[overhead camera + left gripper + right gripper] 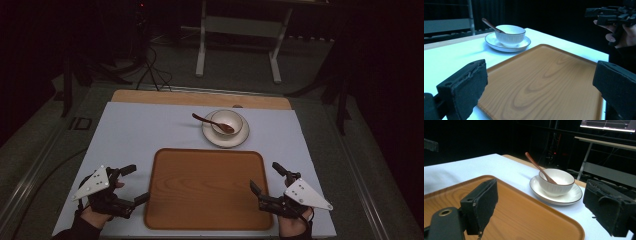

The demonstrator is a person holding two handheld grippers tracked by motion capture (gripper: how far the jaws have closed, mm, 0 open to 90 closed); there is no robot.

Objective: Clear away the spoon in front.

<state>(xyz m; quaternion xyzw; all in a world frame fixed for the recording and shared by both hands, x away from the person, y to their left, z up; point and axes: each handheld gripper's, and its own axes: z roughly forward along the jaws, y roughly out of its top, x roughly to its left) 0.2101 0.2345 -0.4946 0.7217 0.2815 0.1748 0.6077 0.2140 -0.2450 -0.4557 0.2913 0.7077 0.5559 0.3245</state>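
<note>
High view: white cloth-covered rectangular table, largest thing here, with a rounded rectangular wooden tray lying flat between the 2 grippers. Left gripper at the tray's left edge, right gripper at its right edge, each with 1 jaw just over the rim and the other farther up the table. Both spread wide, nothing between the jaws, nothing held. Beyond the tray's far edge, well ahead of the fingertips and nearer the right gripper than the left: a round white plate carrying a small white ceramic bowl, and in the bowl a brown wooden spoon, handle leaning out toward the left.

Left gripper view: black foam pads framing the tray, bowl and plate apart from them.

Right gripper view: same standing-off, pads wide, bowl ahead between them.

Judged stage: start position, no contact yet. Most likely next: reach forward past the tray's far rim, close on the plate's edge or the spoon handle, keep the bowl level so nothing tips.
</note>
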